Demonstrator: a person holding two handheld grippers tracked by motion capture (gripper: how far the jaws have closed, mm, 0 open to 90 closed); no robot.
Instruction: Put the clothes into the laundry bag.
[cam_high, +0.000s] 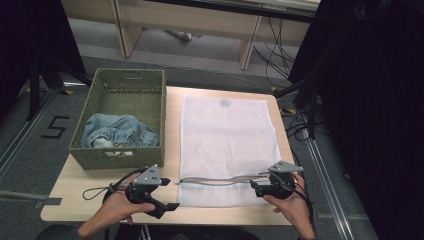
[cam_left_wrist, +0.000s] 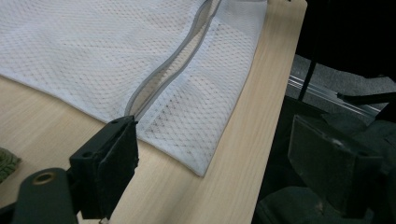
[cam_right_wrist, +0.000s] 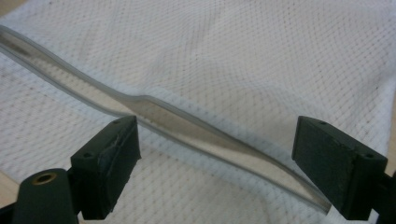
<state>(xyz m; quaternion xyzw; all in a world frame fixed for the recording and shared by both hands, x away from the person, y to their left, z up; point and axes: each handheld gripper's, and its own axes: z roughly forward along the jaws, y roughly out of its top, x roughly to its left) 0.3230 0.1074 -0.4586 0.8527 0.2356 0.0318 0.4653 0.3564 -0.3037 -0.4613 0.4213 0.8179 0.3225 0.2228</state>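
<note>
A white mesh laundry bag lies flat on the wooden table. Its grey zipper runs across near the front edge and gapes partly open. My left gripper is open just off the zipper's left end, at the bag's front left corner. In the left gripper view the gripper has the bag's corner between its spread jaws, untouched. My right gripper is open at the zipper's right end. In the right gripper view the gripper straddles the open zipper over the mesh.
A green woven basket stands at the table's left with blue denim clothing inside. Black curtains and cables flank the right side. Light wooden furniture stands behind the table. The table's front edge is close under both hands.
</note>
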